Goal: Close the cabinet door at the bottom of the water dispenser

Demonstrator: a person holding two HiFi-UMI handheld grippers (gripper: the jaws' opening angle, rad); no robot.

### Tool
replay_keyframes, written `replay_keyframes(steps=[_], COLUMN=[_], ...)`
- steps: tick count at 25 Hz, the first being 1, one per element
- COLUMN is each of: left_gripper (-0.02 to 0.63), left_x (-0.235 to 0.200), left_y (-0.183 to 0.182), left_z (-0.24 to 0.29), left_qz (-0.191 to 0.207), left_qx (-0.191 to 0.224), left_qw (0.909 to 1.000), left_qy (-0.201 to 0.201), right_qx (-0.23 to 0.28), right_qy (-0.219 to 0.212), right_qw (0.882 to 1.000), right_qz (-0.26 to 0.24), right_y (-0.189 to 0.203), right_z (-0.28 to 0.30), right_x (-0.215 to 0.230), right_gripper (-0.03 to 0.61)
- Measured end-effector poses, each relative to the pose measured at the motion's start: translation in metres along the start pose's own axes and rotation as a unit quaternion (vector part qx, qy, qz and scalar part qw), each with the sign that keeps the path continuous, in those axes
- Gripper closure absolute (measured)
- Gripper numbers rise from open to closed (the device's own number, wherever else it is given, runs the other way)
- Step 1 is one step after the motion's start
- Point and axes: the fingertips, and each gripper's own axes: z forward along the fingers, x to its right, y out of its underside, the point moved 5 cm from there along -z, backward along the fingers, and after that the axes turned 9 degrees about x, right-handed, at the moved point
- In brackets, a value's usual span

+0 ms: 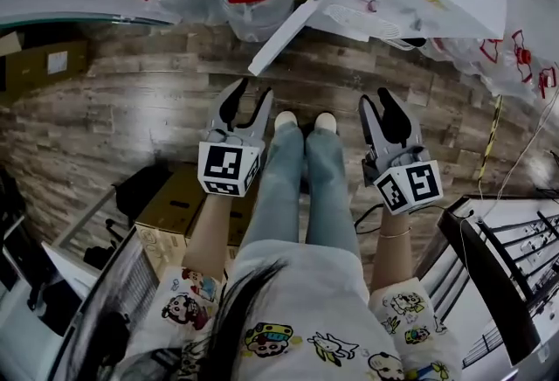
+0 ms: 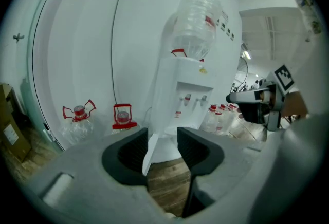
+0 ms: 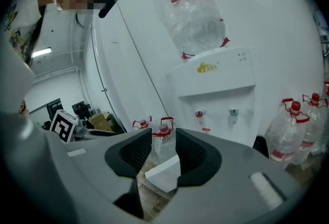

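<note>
White cabinet door (image 1: 281, 37) stands ajar ahead of left tool (image 1: 251, 94) and right tool (image 1: 378, 100), untouched; both tools gape empty.

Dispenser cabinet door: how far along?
Done: nothing yet; the cabinet door stands swung open. In hand: left claw and right claw are both open and empty, short of the door. Left to do: push it shut.

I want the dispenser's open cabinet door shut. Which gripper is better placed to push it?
Probably left: the left gripper, jaws apart, is nearest the free edge of the cabinet door, seen edge-on in its view; the right gripper stands further aside.
</note>
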Motion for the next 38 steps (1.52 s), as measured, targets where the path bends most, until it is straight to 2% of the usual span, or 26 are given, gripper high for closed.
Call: replay_keyframes(steps=[6, 12, 20, 29, 38], left_gripper=[0.434, 0.421, 0.394, 0.372, 0.364], left_x=[-0.023, -0.044, -0.064, -0.094, -0.104], left_y=[0.059, 0.116, 0.181, 0.226, 0.252], left_z=[0.029, 0.051, 0.080, 0.100, 0.114], left_qz=[0.005, 0.012, 0.016, -0.004, 0.027], left_qx=[-0.032, -0.081, -0.149, -0.205, -0.253], left_qw=[0.9993, 0.9962, 0.9884, 0.9783, 0.9670], left_qy=[-0.017, -0.029, -0.020, -0.032, 0.007], right_qx=[-0.019, -0.042, -0.058, -0.083, -0.095], right_qy=[0.004, -0.008, -0.009, -0.017, -0.012], right_qw=[1.000, 0.999, 0.997, 0.995, 0.993], right_qz=[0.020, 0.031, 0.051, 0.061, 0.070], right_y=[0.045, 0.086, 0.132, 0.166, 0.184], right_z=[0.012, 0.028, 0.041, 0.047, 0.048], right_x=[0.014, 0.025, 0.038, 0.030, 0.024], right_gripper=[0.436, 0.437, 0.437, 0.437, 0.459])
